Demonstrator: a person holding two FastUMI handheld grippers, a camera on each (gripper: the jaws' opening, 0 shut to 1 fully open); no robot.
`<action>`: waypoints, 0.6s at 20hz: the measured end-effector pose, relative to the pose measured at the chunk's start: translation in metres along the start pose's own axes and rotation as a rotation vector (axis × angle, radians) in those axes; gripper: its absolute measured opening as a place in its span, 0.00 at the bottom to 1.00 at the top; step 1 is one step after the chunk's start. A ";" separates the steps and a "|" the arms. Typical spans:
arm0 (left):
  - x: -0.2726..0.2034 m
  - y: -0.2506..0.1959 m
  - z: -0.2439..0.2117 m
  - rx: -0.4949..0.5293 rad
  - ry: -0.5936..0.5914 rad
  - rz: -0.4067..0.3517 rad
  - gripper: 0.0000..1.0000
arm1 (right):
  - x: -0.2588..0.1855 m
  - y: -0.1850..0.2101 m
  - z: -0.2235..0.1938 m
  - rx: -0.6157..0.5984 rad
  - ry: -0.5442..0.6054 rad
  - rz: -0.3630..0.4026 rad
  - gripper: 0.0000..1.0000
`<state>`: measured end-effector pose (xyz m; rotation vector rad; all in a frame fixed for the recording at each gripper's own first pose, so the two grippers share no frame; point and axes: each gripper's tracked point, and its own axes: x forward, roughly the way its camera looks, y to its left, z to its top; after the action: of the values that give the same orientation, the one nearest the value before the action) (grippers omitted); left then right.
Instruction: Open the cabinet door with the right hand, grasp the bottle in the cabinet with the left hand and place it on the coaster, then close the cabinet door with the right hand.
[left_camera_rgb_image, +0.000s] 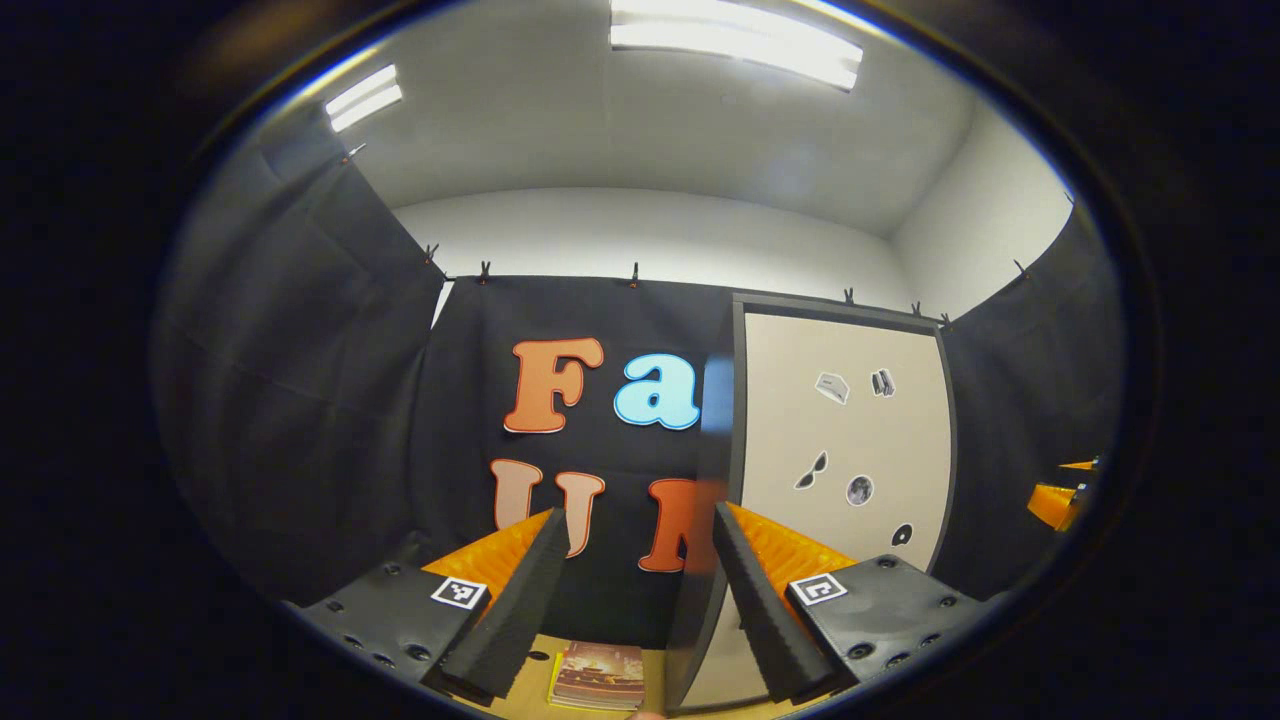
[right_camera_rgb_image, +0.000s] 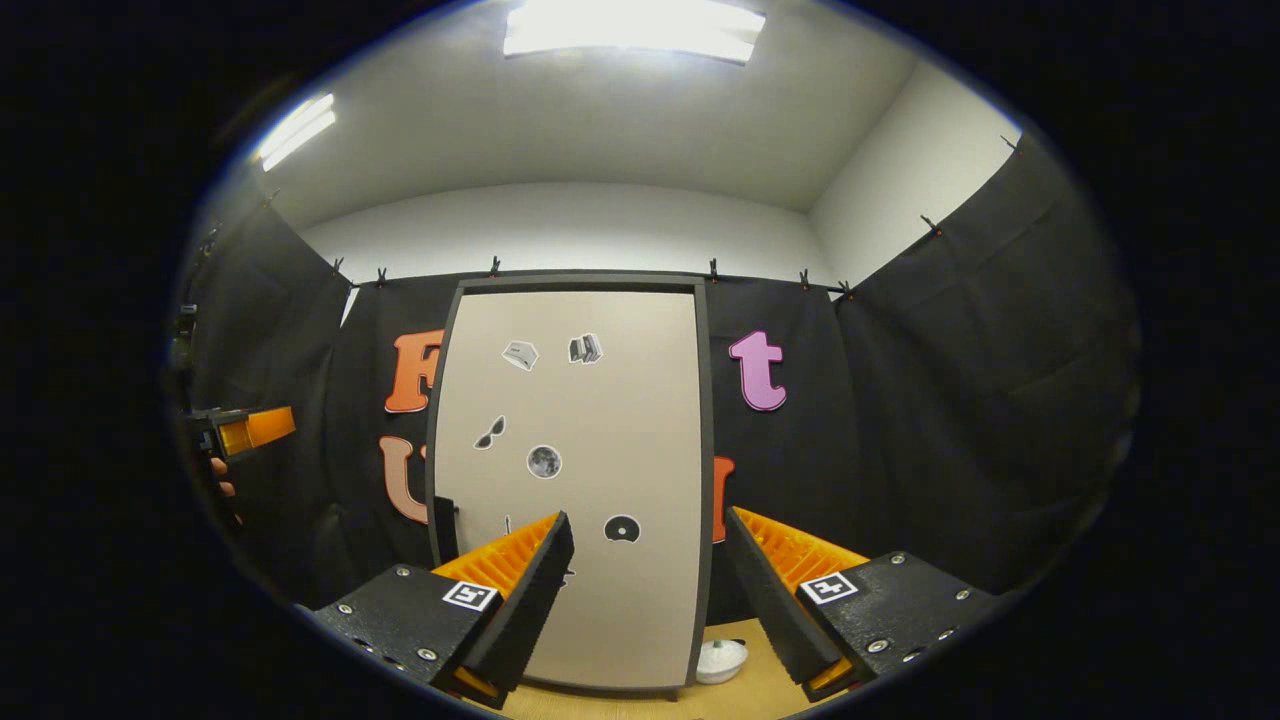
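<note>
Both grippers, left (left_camera_rgb_image: 630, 590) and right (right_camera_rgb_image: 650, 590), gape wide before the tall, upright, beige cabinet door (right_camera_rgb_image: 600, 480), dark-framed and stickered.

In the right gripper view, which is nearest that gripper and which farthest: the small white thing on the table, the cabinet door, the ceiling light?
1. White object: low on the table, just inside the right gripper, nearest.
2. Cabinet door: straight ahead, shut, behind the fingers.
3. Ceiling light: high overhead, farthest.

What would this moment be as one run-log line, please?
cabinet door shut | left gripper open, empty | right gripper open, facing door
</note>
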<state>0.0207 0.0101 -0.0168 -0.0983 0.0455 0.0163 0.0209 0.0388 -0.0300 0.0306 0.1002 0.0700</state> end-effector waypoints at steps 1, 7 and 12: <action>0.001 0.003 -0.001 0.007 0.002 0.004 0.94 | 0.002 0.004 -0.002 0.000 0.003 0.003 0.94; 0.001 0.029 -0.002 0.017 0.001 0.029 0.93 | 0.015 0.032 -0.018 0.014 0.042 0.038 0.94; -0.001 0.054 -0.007 0.041 0.006 0.047 0.94 | 0.030 0.070 -0.046 0.038 0.104 0.081 0.94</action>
<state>0.0184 0.0630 -0.0288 -0.0558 0.0545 0.0622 0.0418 0.1115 -0.0759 0.0686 0.2039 0.1502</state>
